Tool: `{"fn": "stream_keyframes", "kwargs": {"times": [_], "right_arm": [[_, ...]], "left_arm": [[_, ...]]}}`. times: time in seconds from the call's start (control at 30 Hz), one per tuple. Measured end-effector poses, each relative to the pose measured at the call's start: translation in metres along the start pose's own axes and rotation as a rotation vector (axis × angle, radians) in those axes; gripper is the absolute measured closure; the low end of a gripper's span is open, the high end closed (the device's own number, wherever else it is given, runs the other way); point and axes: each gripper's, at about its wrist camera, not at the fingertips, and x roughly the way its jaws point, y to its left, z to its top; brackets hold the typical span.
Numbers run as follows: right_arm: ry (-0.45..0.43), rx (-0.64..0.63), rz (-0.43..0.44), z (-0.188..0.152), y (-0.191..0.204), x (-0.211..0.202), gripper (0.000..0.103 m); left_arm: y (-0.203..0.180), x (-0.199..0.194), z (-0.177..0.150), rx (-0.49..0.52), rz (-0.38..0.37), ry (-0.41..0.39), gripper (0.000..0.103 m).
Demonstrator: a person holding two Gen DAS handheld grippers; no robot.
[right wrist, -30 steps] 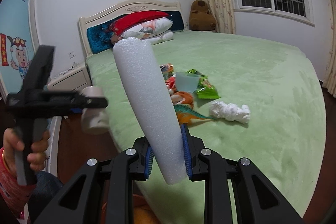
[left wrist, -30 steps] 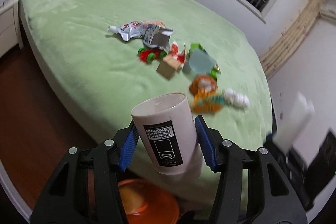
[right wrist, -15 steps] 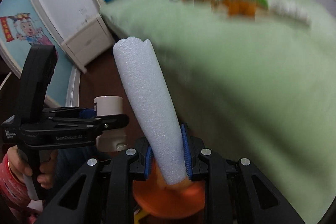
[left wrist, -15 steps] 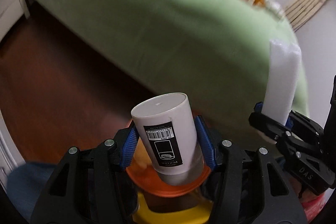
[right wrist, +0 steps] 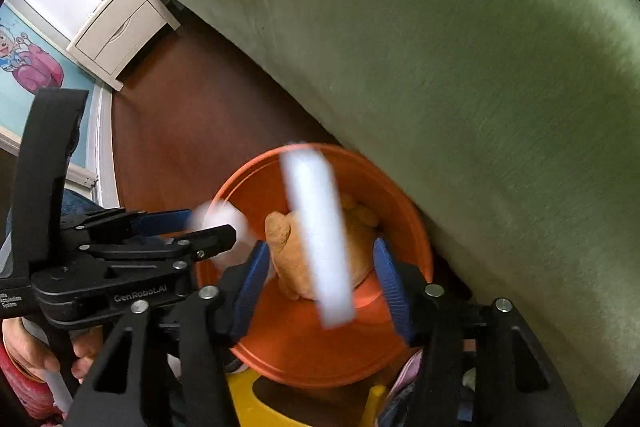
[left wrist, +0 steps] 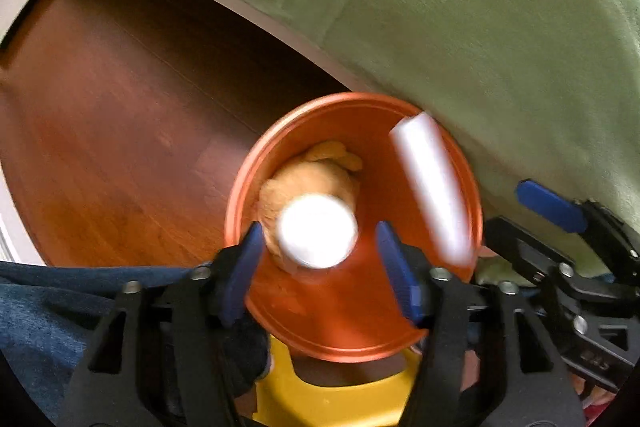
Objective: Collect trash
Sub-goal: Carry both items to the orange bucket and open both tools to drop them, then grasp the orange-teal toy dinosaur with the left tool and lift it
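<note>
White cup (left wrist: 318, 231) and foam tube (right wrist: 318, 239) released over orange bin (left wrist: 352, 327); left gripper (left wrist: 320, 267) and right gripper (right wrist: 320, 279) fingers opening, nothing gripped. Both items judged binned.

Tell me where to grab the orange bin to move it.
Pinch the orange bin by its thin rim, from above, on the edge toward the wooden floor: the mouth faces up, and the opposite edge sits close against the green bedspread.

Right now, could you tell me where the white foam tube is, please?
In the right wrist view the white foam tube hangs loose between the opening right gripper, over the orange bin beside the bed.
</note>
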Motion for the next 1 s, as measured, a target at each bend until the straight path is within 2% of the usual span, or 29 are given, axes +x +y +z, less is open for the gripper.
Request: {"fn": "stream_keyframes", "kwargs": {"times": [0.03, 0.17, 0.8, 1.0], "right_arm": [[-0.004, 0.002, 0.000, -0.001, -0.001, 0.000, 0.044], [-0.008, 0.018, 0.003, -0.003, -0.007, 0.005, 0.044], [-0.063, 0.021, -0.001, -0.001, -0.014, -0.019, 0.044], [-0.125, 0.000, -0.001, 0.003, -0.010, -0.045, 0.044]], "left_arm": [[0.000, 0.001, -0.001, -0.002, 0.002, -0.008, 0.034], [0.001, 0.001, -0.001, -0.010, -0.003, -0.016, 0.033], [0.007, -0.009, -0.007, -0.013, 0.002, -0.041, 0.032], [0.003, -0.026, -0.004, 0.008, 0.016, -0.090, 0.032]]}}
